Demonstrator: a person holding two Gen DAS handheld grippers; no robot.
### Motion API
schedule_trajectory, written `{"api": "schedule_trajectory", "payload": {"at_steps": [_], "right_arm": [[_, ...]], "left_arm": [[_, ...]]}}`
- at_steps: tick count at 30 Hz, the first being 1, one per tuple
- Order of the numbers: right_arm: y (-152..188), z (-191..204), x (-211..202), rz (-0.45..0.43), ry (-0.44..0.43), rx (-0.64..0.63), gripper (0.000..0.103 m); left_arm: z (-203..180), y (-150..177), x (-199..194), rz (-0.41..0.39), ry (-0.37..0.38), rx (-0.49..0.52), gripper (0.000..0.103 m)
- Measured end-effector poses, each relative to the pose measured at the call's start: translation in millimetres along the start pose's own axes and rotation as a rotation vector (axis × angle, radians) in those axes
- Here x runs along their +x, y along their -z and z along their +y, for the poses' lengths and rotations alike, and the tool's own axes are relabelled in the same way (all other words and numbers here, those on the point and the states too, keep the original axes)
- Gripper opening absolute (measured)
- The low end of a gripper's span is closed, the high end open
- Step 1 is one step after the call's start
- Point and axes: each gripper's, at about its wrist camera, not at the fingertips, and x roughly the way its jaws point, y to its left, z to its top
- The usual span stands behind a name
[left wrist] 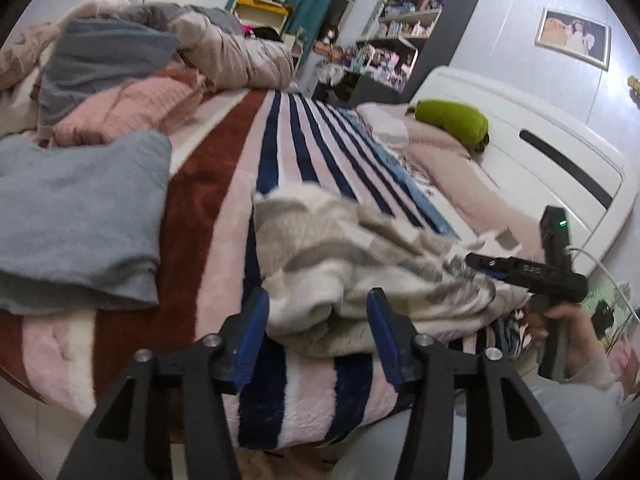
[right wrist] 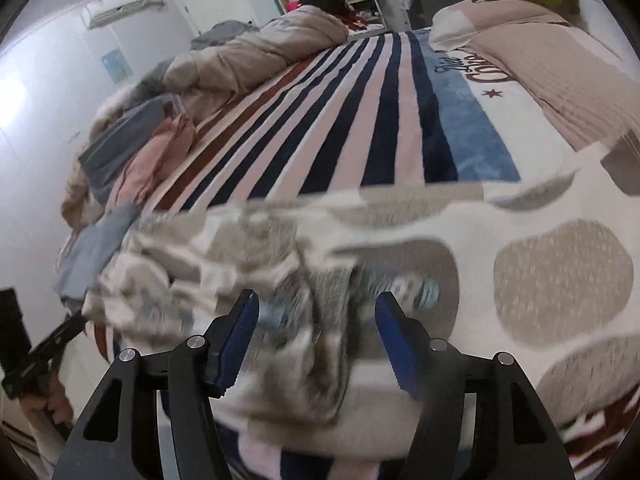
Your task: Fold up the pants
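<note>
Two grippers, left and right, both parted, pads astride but not pinching rumpled patterned pants heaped at near edge of striped bed. Folding barely begun: no neat crease visible. Beyond, grey folded garment, quilts.

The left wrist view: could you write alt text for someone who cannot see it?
Cream pants with grey patches lie crumpled on a striped blanket, their near edge between the open blue-padded left gripper. A hand holds the right gripper at their far side; folded grey clothes lie left.
</note>
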Motion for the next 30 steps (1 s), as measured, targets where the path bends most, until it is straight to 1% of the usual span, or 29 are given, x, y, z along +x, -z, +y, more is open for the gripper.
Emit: {"api": "schedule_trajectory", "payload": {"at_steps": [2, 4, 5, 6, 7, 8, 9, 13, 14, 16, 19, 21, 24, 26, 28, 30], "right_arm": [[-10.7, -4.7, 12.6, 0.03, -0.011, 0.008, 0.06], [-14.6, -7.9, 28.6, 0.08, -0.055, 0.018, 0.06], [-14.4, -9.4, 37.0, 0.103, -0.085, 0.023, 0.058], [-14.0, -8.8, 43.6, 0.11, -0.091, 0.012, 0.046], [-14.7, -7.4, 46.0, 0.103, -0.076, -0.007, 0.024], [-15.1, -3.6, 47.5, 0.088, -0.062, -0.048, 0.02], [-16.2, -1.7, 47.0, 0.069, -0.061, -0.066, 0.019], [-27.4, -3.0, 28.8, -0.062, -0.037, -0.075, 0.018], [-28.9, -5.6, 26.6, -0.071, -0.034, -0.07, 0.018], [-29.6, -12.2, 23.6, -0.072, -0.018, -0.06, 0.018], [-24.1, -25.0, 26.6, -0.041, 0.005, -0.03, 0.018], [-19.1, -29.5, 29.6, -0.024, -0.002, -0.014, 0.018], [-14.7, -33.8, 26.5, -0.034, 0.002, 0.0, 0.018], [-13.9, -34.7, 20.4, -0.051, 0.003, 0.02, 0.018], [-12.1, -35.7, 18.7, -0.05, 0.019, 0.028, 0.02], [-8.5, -35.0, 25.9, -0.017, 0.058, 0.009, 0.024]], "left_arm": [[-2.9, -5.2, -3.7, -0.017, -0.008, -0.007, 0.053], [-5.8, -9.6, -5.7, -0.035, -0.001, -0.025, 0.053], [-6.3, -11.1, -5.2, -0.04, 0.0, -0.033, 0.054], [-6.8, -12.9, -3.4, -0.042, -0.005, -0.038, 0.056], [-7.2, -14.4, -0.9, -0.041, -0.014, -0.039, 0.056], [-8.0, -15.2, 1.6, -0.038, -0.023, -0.037, 0.056], [-8.6, -17.3, 6.1, -0.03, -0.036, -0.033, 0.056], [-9.4, -25.8, 22.5, -0.018, -0.05, -0.043, 0.056], [-9.8, -26.6, 25.9, -0.015, -0.053, -0.041, 0.056], [-11.3, -29.0, 37.8, 0.002, -0.072, -0.035, 0.056], [-12.5, -28.4, 52.3, 0.029, -0.085, -0.028, 0.056], [-12.3, -25.2, 62.4, 0.056, -0.094, -0.023, 0.056], [-10.4, -22.1, 74.1, 0.095, -0.114, -0.018, 0.057], [-9.4, -18.6, 78.0, 0.109, -0.115, -0.014, 0.058], [-7.6, -16.5, 82.3, 0.122, -0.124, -0.02, 0.059], [-6.9, -13.9, 86.5, 0.139, -0.122, -0.028, 0.059]]}}
